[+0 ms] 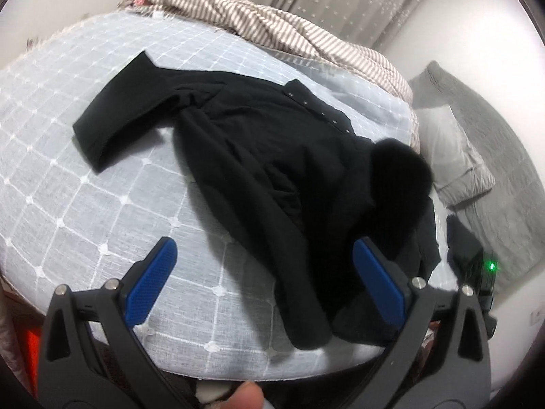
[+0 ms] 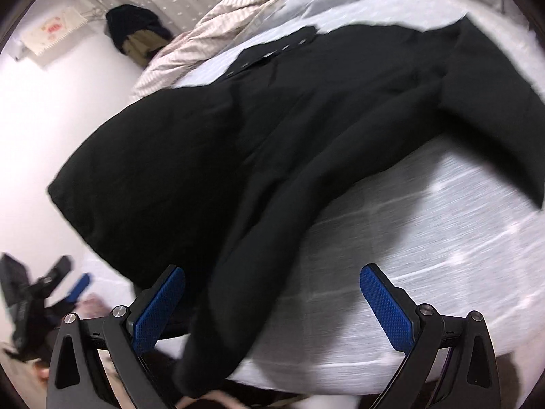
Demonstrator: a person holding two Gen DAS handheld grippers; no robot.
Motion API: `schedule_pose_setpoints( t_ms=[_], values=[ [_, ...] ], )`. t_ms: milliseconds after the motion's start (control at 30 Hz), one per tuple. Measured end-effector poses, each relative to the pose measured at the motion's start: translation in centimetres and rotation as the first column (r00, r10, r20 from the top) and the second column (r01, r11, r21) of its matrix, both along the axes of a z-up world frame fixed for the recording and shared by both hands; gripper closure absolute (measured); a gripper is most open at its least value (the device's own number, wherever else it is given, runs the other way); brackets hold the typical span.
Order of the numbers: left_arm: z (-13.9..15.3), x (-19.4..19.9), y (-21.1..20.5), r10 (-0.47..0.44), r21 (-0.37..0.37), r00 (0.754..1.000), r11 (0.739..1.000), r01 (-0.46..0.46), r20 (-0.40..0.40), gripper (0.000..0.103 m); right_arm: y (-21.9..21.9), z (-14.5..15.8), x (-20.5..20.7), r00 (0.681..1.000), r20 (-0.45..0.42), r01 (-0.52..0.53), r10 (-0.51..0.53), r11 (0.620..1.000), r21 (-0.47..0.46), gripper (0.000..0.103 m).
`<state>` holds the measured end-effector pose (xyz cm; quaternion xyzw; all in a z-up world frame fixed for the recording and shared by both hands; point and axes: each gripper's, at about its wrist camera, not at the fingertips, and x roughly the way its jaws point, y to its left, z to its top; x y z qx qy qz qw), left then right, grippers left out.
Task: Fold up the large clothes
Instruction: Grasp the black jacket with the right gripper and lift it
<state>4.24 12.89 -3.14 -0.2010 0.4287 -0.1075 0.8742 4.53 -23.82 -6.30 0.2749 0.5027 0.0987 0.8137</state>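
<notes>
**Inspector A:** As seen from the left wrist, the left gripper (image 1: 265, 255) has its jaws spread wide, with nothing between the blue pads (image 1: 150, 284). It hangs over the near edge of the bed (image 1: 51, 156). A fingertip (image 1: 243, 397) shows at the bottom edge of that view.

**Inspector B:** Noted. The right gripper (image 2: 272, 281) is likewise spread wide and grips nothing. One sleeve (image 2: 218, 323) of the black coat (image 2: 238, 129) passes between its pads and hangs over the bed's near edge. Contact cannot be told; the right wrist view is blurred.

**Inspector A:** Location of the garment?

**Inspector B:** The coat lies spread on the pale blue checked bedcover (image 1: 68, 204). Its other sleeve (image 1: 115, 112) stretches out flat to the left in the left wrist view. A row of metal snaps (image 1: 320, 112) runs along the far edge. A dark furry trim (image 1: 398, 167) sits at the right end.

**Inspector A:** Beyond it?

**Inspector B:** A striped blanket (image 1: 259, 24) is bunched along the far side of the bed. Grey pillows (image 1: 456, 156) lie to the right. A grey curtain (image 1: 340, 0) hangs behind.
</notes>
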Motion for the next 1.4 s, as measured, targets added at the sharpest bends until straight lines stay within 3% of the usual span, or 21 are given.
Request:
schedule_pose_setpoints(
  t_ms=[100, 200, 267, 400, 433, 567, 833, 1067, 1300, 1400],
  values=[
    [-2.0, 1.1, 0.9, 0.012, -0.068, 0.996, 0.998, -0.018, -0.088, 0.001, 0.6, -1.1, 0.3, 0.999, -0.039, -0.003, 0.006, 0.997, 0.078, 0.000],
    [-3.3, 1.3, 0.7, 0.008, -0.091, 0.993, 0.996, -0.019, -0.119, 0.001, 0.7, -2.2, 0.4, 0.998, -0.058, 0.011, -0.004, 0.991, 0.131, 0.011],
    [-3.9, 1.4, 0.1, -0.004, -0.083, 0.992, 0.997, -0.006, -0.128, 0.001, 0.6, -2.5, 0.1, 0.998, -0.058, 0.016, -0.006, 0.985, 0.170, 0.031],
    [-4.1, 1.3, -1.4, -0.057, -0.081, 0.991, 0.996, 0.047, -0.125, 0.001, 0.7, -2.8, -0.4, 0.999, -0.039, -0.001, 0.010, 0.977, 0.214, 0.056],
    [-4.0, 1.2, -1.7, -0.069, -0.081, 0.990, 0.995, 0.059, -0.120, 0.001, 0.8, -2.7, -0.6, 1.000, -0.028, -0.007, 0.013, 0.976, 0.216, 0.068],
    [-4.2, 1.1, -2.7, -0.093, -0.075, 0.988, 0.994, 0.085, -0.121, 0.001, 1.0, -1.7, -1.3, 1.000, 0.015, -0.021, 0.019, 0.987, 0.160, 0.089],
    [-4.0, 0.7, -4.1, -0.130, -0.066, 0.985, 0.990, 0.123, -0.115, 0.001, -2.6, 3.2, -5.0, 0.985, 0.167, 0.049, -0.053, 0.998, 0.028, 0.095],
    [-4.3, 0.3, -5.3, -0.173, -0.088, 0.977, 0.983, 0.163, -0.122, 0.001, -9.9, 7.4, -9.6, 0.935, 0.262, 0.258, -0.240, 0.965, -0.038, 0.095],
    [-5.6, 0.2, -5.5, -0.174, -0.081, 0.971, 0.983, 0.162, -0.166, 0.001, -14.3, 4.9, -10.7, 0.901, 0.199, 0.408, -0.386, 0.910, -0.080, 0.095],
    [-5.5, 0.0, -4.6, -0.181, -0.107, 0.969, 0.981, 0.165, -0.170, 0.001, -16.3, 3.1, -10.1, 0.892, 0.167, 0.431, -0.421, 0.902, -0.032, 0.095]
  ],
)
